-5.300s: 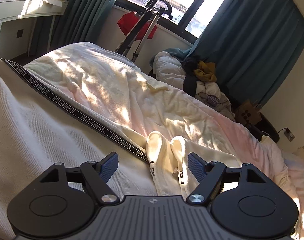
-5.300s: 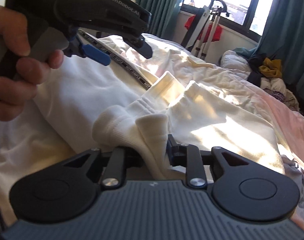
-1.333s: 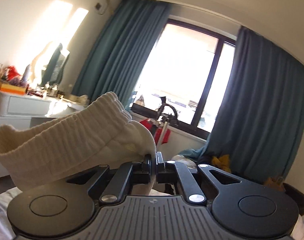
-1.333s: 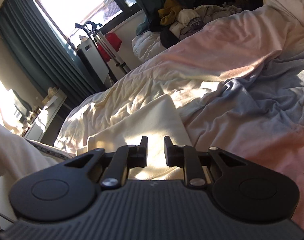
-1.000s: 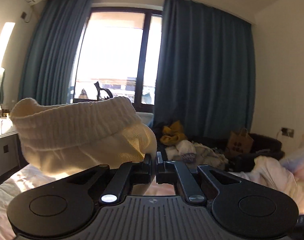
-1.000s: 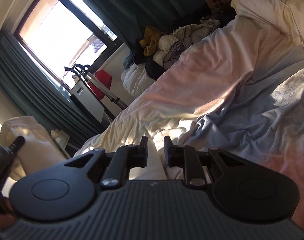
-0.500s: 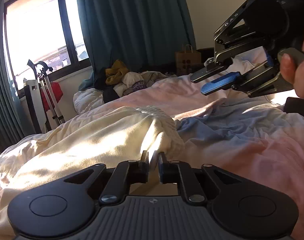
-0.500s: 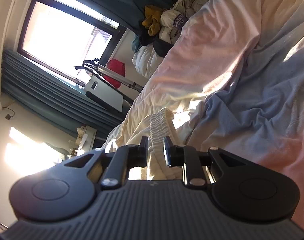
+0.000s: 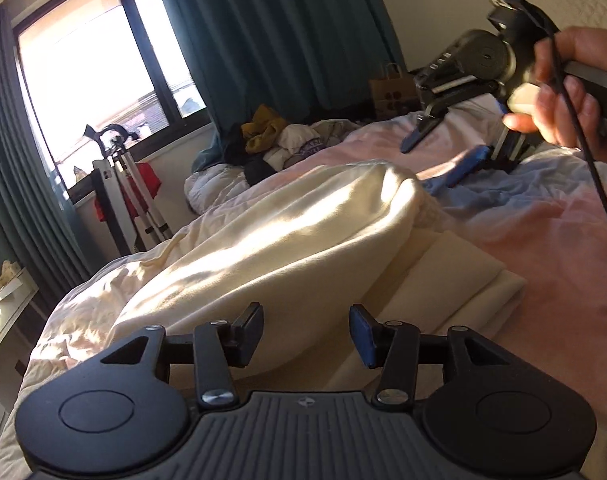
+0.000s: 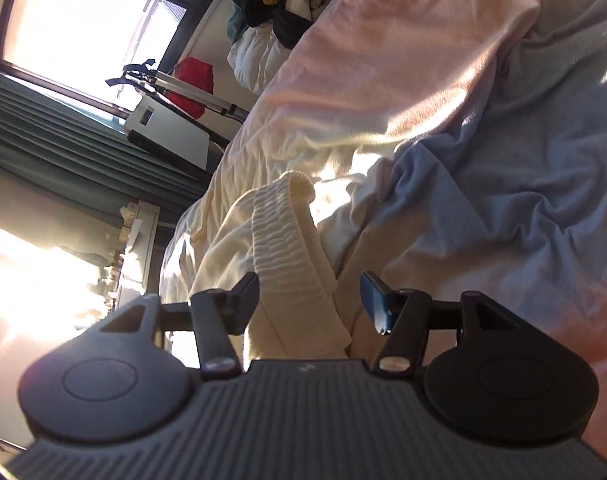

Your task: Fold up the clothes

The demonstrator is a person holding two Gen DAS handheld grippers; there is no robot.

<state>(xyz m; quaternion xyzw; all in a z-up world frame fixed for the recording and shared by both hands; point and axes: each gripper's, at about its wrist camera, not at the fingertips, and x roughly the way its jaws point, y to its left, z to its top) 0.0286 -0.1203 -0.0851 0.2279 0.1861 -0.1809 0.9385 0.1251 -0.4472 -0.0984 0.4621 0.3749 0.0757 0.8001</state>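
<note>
A cream sweatshirt (image 9: pixel 287 236) lies folded over on the bed, its ribbed hem (image 10: pixel 287 248) towards the right gripper. My left gripper (image 9: pixel 305 330) is open and empty just above the near edge of the garment. My right gripper (image 10: pixel 309 300) is open, with the ribbed hem lying loose between its fingers. In the left wrist view the right gripper (image 9: pixel 443 156) hovers open beyond the far end of the garment, held by a hand (image 9: pixel 567 92). A folded cream layer (image 9: pixel 455 276) sticks out under the garment on the right.
The bed has a pink and blue duvet (image 9: pixel 563 232). A heap of clothes (image 9: pixel 279 140) lies at the bed's far end below teal curtains (image 9: pixel 271 40). A folded rack (image 9: pixel 123 184) with a red item stands by the window. A paper bag (image 9: pixel 391 92) sits at the back.
Both grippers have opened and let go of the sweatshirt, which now rests on the bed. The right gripper has drawn back a little from the hem.
</note>
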